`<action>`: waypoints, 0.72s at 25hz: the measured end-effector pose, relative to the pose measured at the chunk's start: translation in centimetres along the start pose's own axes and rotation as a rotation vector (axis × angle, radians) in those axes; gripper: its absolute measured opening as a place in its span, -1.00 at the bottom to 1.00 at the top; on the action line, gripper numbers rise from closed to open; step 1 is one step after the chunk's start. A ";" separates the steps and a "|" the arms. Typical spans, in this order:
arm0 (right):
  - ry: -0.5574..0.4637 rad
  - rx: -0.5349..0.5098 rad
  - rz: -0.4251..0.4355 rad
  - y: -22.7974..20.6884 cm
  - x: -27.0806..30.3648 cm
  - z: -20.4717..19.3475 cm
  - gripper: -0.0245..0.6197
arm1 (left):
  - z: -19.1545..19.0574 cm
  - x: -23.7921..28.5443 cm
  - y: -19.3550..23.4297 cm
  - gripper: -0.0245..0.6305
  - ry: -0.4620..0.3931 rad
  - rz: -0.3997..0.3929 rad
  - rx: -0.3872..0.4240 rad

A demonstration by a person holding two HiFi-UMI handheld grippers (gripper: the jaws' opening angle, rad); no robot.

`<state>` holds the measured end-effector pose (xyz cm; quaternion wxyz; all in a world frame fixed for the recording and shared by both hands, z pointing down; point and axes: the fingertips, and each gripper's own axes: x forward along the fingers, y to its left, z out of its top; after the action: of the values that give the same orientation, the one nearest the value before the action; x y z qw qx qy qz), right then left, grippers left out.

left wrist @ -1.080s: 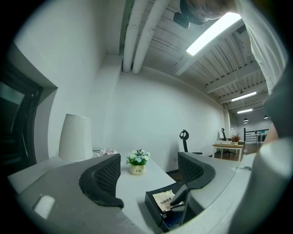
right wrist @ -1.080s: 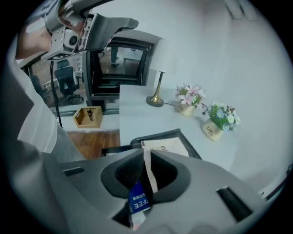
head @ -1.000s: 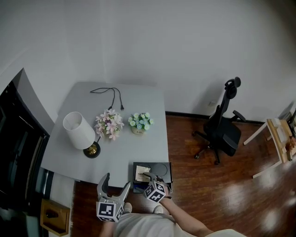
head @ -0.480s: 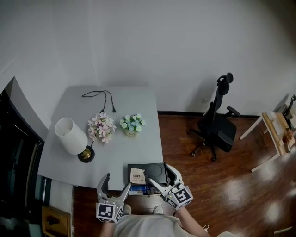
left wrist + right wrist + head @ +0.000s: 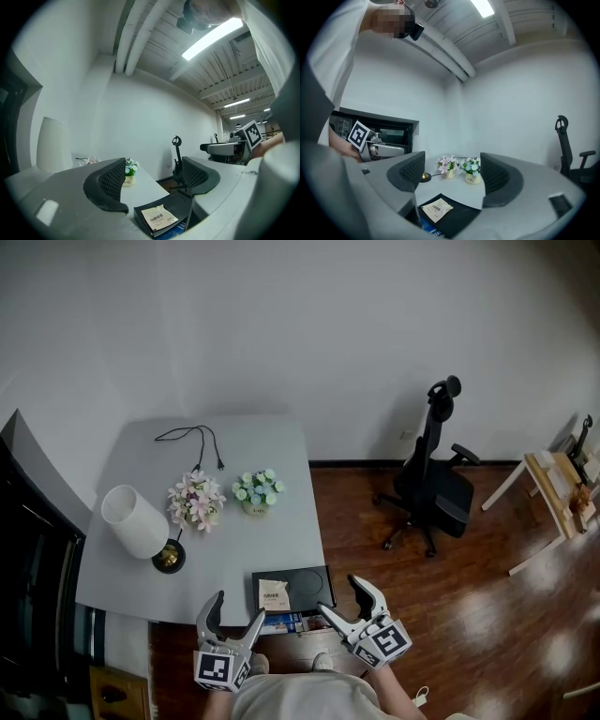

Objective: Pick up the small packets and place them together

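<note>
- Left hand-held gripper [image 5: 235, 608] and right hand-held gripper [image 5: 341, 595] hover level at the near edge of the pale grey rectangular surface [image 5: 234, 545], one either side of the flat black tray [image 5: 309, 579]. Neither touches it.
- Left: jaws apart, nothing between them.
- Right: jaws wide, having just closed a little, and empty.
- Small beige paper packet [image 5: 273, 593] lies flat on the tray's left part. Judgement: the tray is the gathering spot, with one packet in so far.
- Blue printed item [image 5: 282, 622] shows under the tray's near edge. Cannot tell if it is packets.
- White-shaded lamp [image 5: 136, 519] and two small flower pots [image 5: 255, 491] stand well back, probably to keep the working edge free.
</note>
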<state>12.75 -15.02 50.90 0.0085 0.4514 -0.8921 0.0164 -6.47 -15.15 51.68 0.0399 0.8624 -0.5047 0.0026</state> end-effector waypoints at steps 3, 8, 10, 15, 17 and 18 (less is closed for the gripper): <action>0.025 0.004 0.020 0.5 -0.2 -0.6 0.19 | 0.5 -0.2 0.0 0.24 -0.023 0.005 0.003; 0.180 -0.050 0.112 2.4 0.5 -4.4 0.19 | 0.3 -0.6 0.3 0.25 -0.022 0.028 -0.004; 0.322 -0.083 0.158 3.6 1.0 -8.4 0.19 | -0.1 -0.9 0.6 0.25 -0.012 0.040 -0.006; 0.640 -0.310 0.325 7.1 2.3 -18.5 -0.12 | -0.6 -1.7 0.8 0.25 0.011 0.058 0.003; 0.725 -0.431 0.395 8.1 2.7 -21.5 -0.19 | -0.8 -2.1 1.0 0.25 0.016 0.068 0.003; 0.753 -0.476 0.424 8.5 2.9 -22.5 -0.41 | -0.9 -2.4 1.2 0.25 0.018 0.074 0.002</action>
<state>4.16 -11.52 73.26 0.4296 0.2082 -0.8783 -0.0244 -8.63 -13.62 52.51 0.0435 0.8431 -0.5358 0.0122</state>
